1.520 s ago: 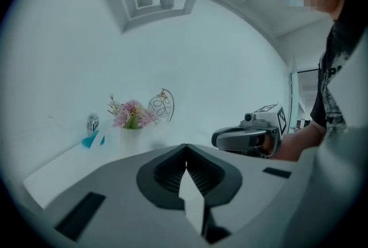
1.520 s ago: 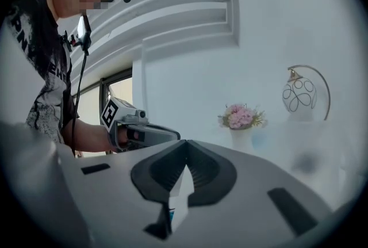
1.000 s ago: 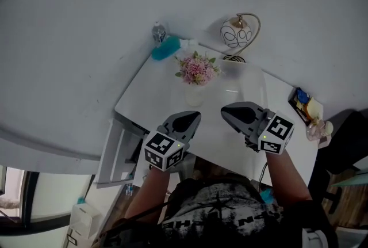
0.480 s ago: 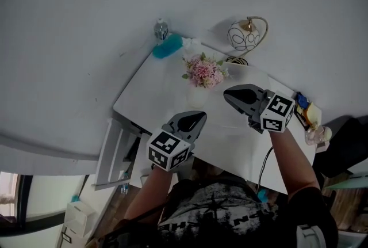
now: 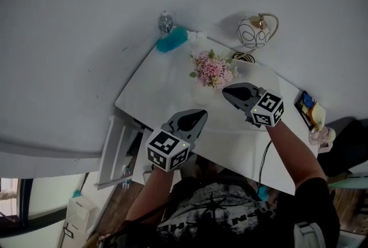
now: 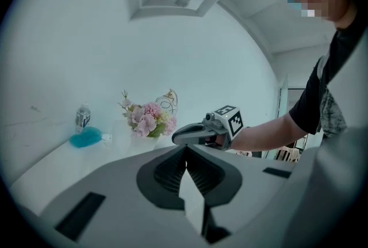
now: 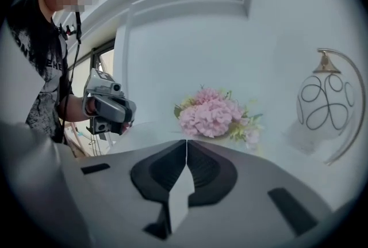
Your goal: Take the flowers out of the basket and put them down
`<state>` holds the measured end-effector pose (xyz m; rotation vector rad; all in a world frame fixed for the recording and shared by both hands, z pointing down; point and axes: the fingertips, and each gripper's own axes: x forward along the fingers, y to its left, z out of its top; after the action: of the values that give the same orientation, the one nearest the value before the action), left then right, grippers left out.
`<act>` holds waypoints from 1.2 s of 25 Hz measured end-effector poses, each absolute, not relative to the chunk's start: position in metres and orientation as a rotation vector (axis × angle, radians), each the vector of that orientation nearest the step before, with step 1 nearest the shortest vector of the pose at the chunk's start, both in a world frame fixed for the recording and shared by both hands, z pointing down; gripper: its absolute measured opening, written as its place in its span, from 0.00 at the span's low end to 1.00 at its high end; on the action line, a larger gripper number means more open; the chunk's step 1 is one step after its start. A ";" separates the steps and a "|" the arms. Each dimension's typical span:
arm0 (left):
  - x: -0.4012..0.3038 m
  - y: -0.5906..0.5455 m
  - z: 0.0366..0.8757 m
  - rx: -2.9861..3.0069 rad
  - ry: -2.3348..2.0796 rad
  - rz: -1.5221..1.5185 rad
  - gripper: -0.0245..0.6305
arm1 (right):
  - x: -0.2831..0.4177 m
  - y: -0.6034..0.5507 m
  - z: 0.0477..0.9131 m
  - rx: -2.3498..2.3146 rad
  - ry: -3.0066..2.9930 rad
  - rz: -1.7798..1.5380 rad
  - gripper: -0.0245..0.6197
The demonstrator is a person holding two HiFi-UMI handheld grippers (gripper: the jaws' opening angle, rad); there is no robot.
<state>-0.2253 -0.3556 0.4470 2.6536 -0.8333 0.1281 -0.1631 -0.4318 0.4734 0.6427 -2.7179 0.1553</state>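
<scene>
Pink flowers (image 5: 213, 70): upright in a pale basket (image 5: 201, 91), on the far half of the white table (image 5: 161, 88).
Right gripper (image 5: 226, 91): jaws pressed together with nothing between them, tip near the basket's right side, pointing at the blooms.
Left gripper (image 5: 201, 114): jaws together, empty, nearer, at the table's near edge.
Far edge: globe lamp (image 5: 255, 32) at right, blue object (image 5: 171, 41) and bottle (image 5: 165, 22) at left.

Table (image 5: 158, 97): bare white top over the near and left parts, open for approach.
Far middle: flowers (image 5: 213, 68).
Just behind them, to the right: lamp (image 5: 255, 31).
Far left corner: bottle (image 5: 165, 22) and blue object (image 5: 171, 41), against the wall.
Right end: small clutter (image 5: 309, 107).
</scene>
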 end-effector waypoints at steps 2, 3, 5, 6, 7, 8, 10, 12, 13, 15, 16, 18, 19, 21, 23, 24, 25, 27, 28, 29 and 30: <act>-0.227 -0.355 0.449 2.647 -0.829 0.128 0.06 | -0.161 -0.440 0.481 0.701 -2.700 0.168 0.06; -0.228 -0.355 0.450 2.645 -0.826 0.127 0.06 | -0.161 -0.442 0.485 0.709 -2.686 0.168 0.06; -0.229 -0.355 0.452 2.642 -0.823 0.125 0.06 | -0.162 -0.447 0.495 0.709 -2.650 0.153 0.07; -0.230 -0.355 0.452 2.641 -0.821 0.124 0.06 | -0.162 -0.450 0.499 0.717 -2.635 0.146 0.07; -0.230 -0.355 0.452 2.641 -0.817 0.124 0.06 | -0.162 -0.453 0.502 0.732 -2.623 0.143 0.08; -0.230 -0.355 0.453 2.642 -0.811 0.124 0.06 | -0.163 -0.456 0.506 0.747 -2.613 0.143 0.15; -0.229 -0.355 0.453 2.641 -0.794 0.118 0.06 | -0.166 -0.459 0.513 0.759 -2.598 0.164 0.28; -0.227 -0.356 0.453 2.640 -0.780 0.107 0.06 | -0.167 -0.463 0.521 0.757 -2.591 0.220 0.39; -0.226 -0.356 0.453 2.638 -0.777 0.103 0.06 | -0.168 -0.465 0.523 0.761 -2.588 0.249 0.43; -0.225 -0.357 0.452 2.638 -0.776 0.093 0.06 | -0.170 -0.470 0.525 0.783 -2.591 0.280 0.48; -0.226 -0.357 0.452 2.638 -0.776 0.084 0.06 | -0.172 -0.474 0.524 0.797 -2.599 0.283 0.50; -0.229 -0.358 0.451 2.631 -0.773 0.065 0.06 | -0.179 -0.479 0.522 0.817 -2.623 0.278 0.53; -0.230 -0.358 0.451 2.626 -0.772 0.059 0.06 | -0.183 -0.481 0.523 0.820 -2.636 0.276 0.54; -0.230 -0.357 0.452 2.620 -0.777 0.053 0.06 | -0.189 -0.484 0.526 0.813 -2.657 0.288 0.55; -0.230 -0.357 0.452 2.618 -0.784 0.041 0.06 | -0.194 -0.488 0.530 0.811 -2.671 0.305 0.56; -0.231 -0.356 0.451 2.619 -0.788 0.033 0.06 | -0.195 -0.490 0.531 0.814 -2.676 0.306 0.56; -0.231 -0.356 0.451 2.620 -0.791 0.028 0.06 | -0.197 -0.493 0.532 0.819 -2.679 0.300 0.56; -0.232 -0.356 0.452 2.619 -0.790 0.029 0.06 | -0.200 -0.497 0.534 0.819 -2.685 0.286 0.56; -0.232 -0.356 0.453 2.618 -0.788 0.031 0.06 | -0.202 -0.499 0.535 0.813 -2.689 0.280 0.56; -0.232 -0.356 0.453 2.618 -0.788 0.032 0.06 | -0.205 -0.500 0.535 0.808 -2.694 0.272 0.56; -0.232 -0.356 0.454 2.618 -0.787 0.032 0.06 | -0.207 -0.502 0.535 0.805 -2.700 0.264 0.56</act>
<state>-0.2319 -0.3562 0.4539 2.6178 -0.7868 0.0325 -0.2072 -0.5021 0.5350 0.8054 -2.7000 0.2641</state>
